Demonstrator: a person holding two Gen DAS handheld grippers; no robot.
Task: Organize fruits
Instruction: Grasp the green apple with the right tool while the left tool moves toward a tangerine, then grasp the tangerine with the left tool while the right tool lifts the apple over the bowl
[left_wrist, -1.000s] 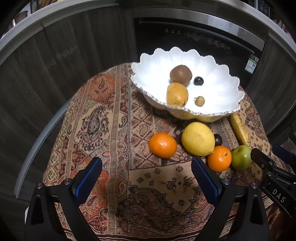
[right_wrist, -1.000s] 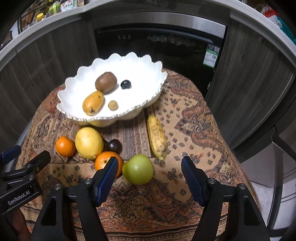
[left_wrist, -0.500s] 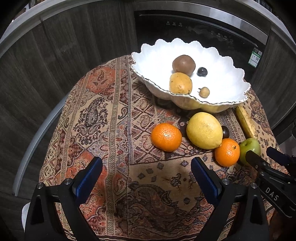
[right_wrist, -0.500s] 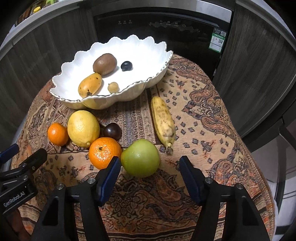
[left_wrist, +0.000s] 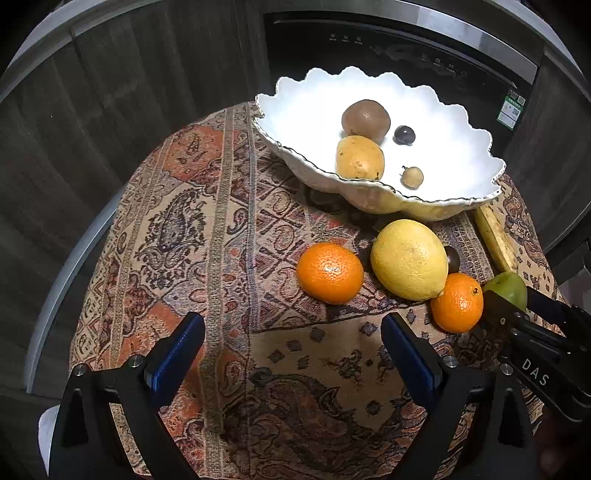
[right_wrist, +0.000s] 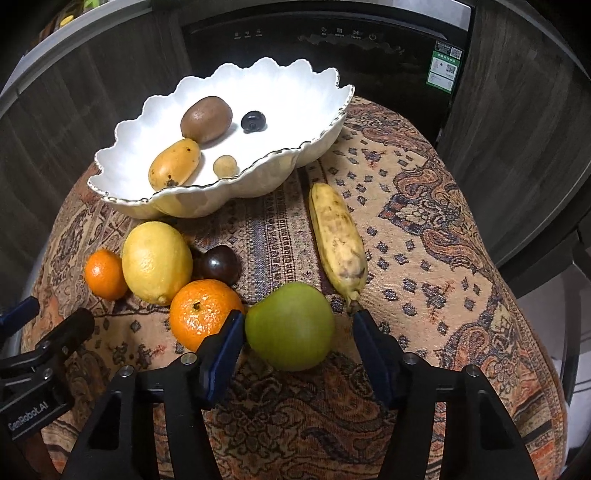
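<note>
fruit lies scattered on a surface (right_wrist: 424, 206) draped in a patterned cloth, in front of a white scalloped bowl (right_wrist: 317, 92). inside the bowl sit a kiwi (right_wrist: 206, 119), a small yellow mango (right_wrist: 174, 162), a dark berry (right_wrist: 253, 120) and a small pale round fruit (right_wrist: 225, 165). outside it, near the bowl's front wall, a big lemon (right_wrist: 157, 262) rests with a small orange (right_wrist: 105, 274) just beside it on one side and a dark plum (right_wrist: 219, 264) on the other. a second orange (right_wrist: 205, 314) lies in front of the lemon and plum, and a spotted banana (right_wrist: 338, 236) stretches toward the bowl.

the right tool (right_wrist: 297, 338) has its jaws around a green apple (right_wrist: 290, 325) and is closing; the left blue pad is at the apple's skin, the right pad shows a small gap, so it is not clamped yet. the apple sits on the cloth between the second orange and the banana's stem.

the left tool (left_wrist: 291, 347) hovers with jaws wide apart over bare cloth, nothing between them, the small orange (left_wrist: 330, 272) and lemon (left_wrist: 408, 259) ahead of it
</note>
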